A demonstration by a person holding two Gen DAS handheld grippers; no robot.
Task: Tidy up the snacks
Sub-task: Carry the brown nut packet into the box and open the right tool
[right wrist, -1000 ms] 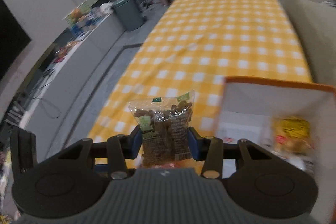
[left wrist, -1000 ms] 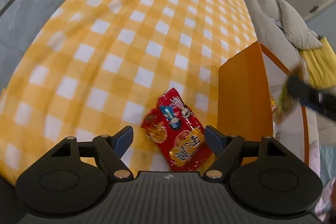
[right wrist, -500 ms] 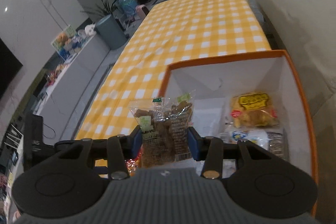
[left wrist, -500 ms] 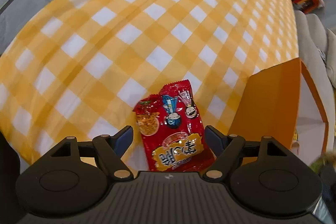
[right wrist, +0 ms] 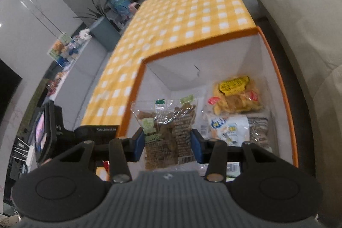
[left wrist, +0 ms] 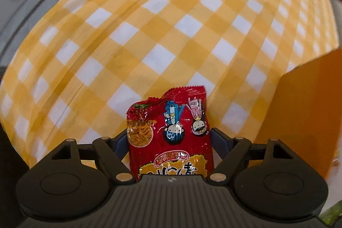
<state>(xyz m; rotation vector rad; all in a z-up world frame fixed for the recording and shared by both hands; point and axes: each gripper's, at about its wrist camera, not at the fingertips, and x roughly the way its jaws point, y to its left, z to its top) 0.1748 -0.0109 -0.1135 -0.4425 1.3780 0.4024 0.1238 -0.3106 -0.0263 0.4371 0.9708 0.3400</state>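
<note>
Between the left gripper's [left wrist: 168,138] jaws, which have just been opening wide, a red snack packet [left wrist: 171,136] lies on the checked cloth [left wrist: 149,35]. The right gripper [right wrist: 167,141] clamps a clear snack bag [right wrist: 168,134] over the orange box [right wrist: 275,69].

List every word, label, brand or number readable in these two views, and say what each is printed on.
"Benhmul.AI", roughly, small and soft: on the black device left of the orange box.
Red snack packet between the left gripper's open jaws: large yellow non-Latin characters, not legible to me.
Clear packet of brown snacks in the right gripper: green labels, too blurred.
Yellow-labelled bag in the box: print too blurred.
</note>
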